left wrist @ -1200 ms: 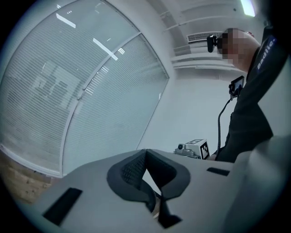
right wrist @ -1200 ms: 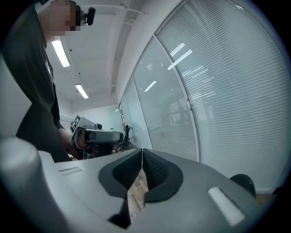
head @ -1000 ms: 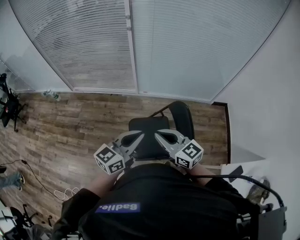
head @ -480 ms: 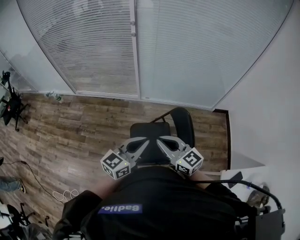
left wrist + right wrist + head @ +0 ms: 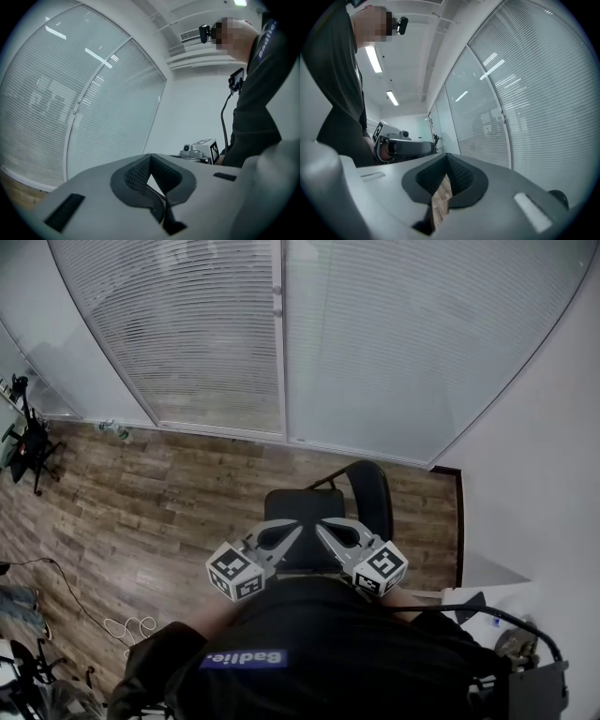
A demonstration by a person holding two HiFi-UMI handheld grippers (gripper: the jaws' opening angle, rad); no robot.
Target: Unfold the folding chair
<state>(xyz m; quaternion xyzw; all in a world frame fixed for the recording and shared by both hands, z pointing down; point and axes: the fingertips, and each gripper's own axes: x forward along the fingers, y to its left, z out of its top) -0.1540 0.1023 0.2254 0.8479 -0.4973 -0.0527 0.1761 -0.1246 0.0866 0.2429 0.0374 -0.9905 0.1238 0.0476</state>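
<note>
The black folding chair stands opened on the wood floor straight ahead of me, its seat (image 5: 296, 510) flat and its backrest (image 5: 371, 491) at the right. My left gripper (image 5: 294, 533) and right gripper (image 5: 322, 530) hover close to my body above the seat's near edge, tips angled toward each other. Both are shut with nothing between the jaws. In the left gripper view the left gripper (image 5: 150, 158) has its pads meeting, and the right gripper's marker cube (image 5: 206, 149) shows beyond. In the right gripper view the right gripper (image 5: 447, 162) is shut too, with bare floor showing below.
Tall windows with shut blinds (image 5: 281, 343) run along the far wall. A white wall (image 5: 534, 474) bounds the right side. A black tripod (image 5: 28, 442) and bottles (image 5: 114, 430) sit at the far left, and a white cable (image 5: 127, 626) lies on the floor.
Only the head view has drifted a little. The chair and both shut grippers keep their places.
</note>
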